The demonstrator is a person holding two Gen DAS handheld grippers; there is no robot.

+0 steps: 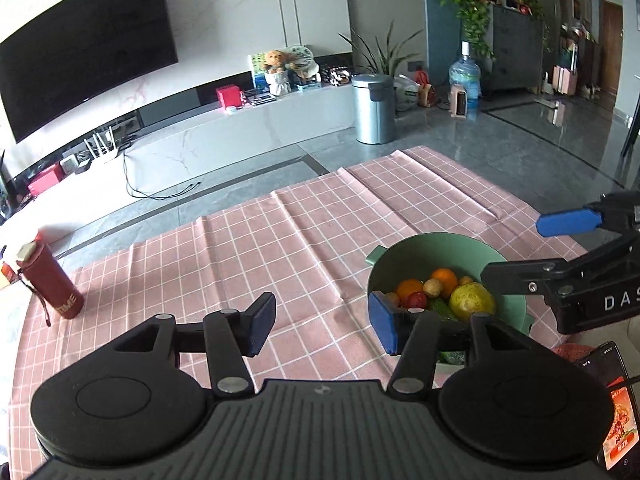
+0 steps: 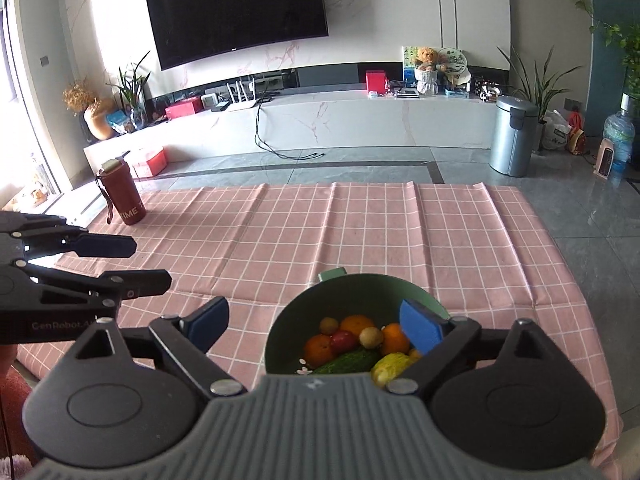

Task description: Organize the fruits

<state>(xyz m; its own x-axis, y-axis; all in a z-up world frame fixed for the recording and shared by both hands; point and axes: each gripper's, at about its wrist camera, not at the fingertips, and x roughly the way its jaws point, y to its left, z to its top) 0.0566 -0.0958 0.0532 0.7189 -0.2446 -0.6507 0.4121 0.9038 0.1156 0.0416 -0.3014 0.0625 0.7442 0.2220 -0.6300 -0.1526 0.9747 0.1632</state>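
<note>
A green bowl [image 1: 440,246] stands on the pink checked tablecloth [image 1: 280,240] near its front right. It holds oranges [image 1: 445,278], a red fruit [image 1: 416,300], small brown fruits, a yellow-green fruit [image 1: 472,302] and a cucumber. My left gripper [image 1: 322,326] is open and empty, its right finger at the bowl's left rim. My right gripper [image 2: 316,328] is open and empty above the bowl [image 2: 360,284], its right finger over the fruit [image 2: 356,324]. The right gripper shows in the left wrist view [image 1: 532,244], and the left gripper in the right wrist view [image 2: 148,260].
A red bottle [image 1: 50,280] stands at the cloth's far left corner, also in the right wrist view [image 2: 122,192]. A phone [image 1: 616,408] lies at the right near the bowl. Beyond the table are floor, a TV bench and a metal bin [image 1: 374,108].
</note>
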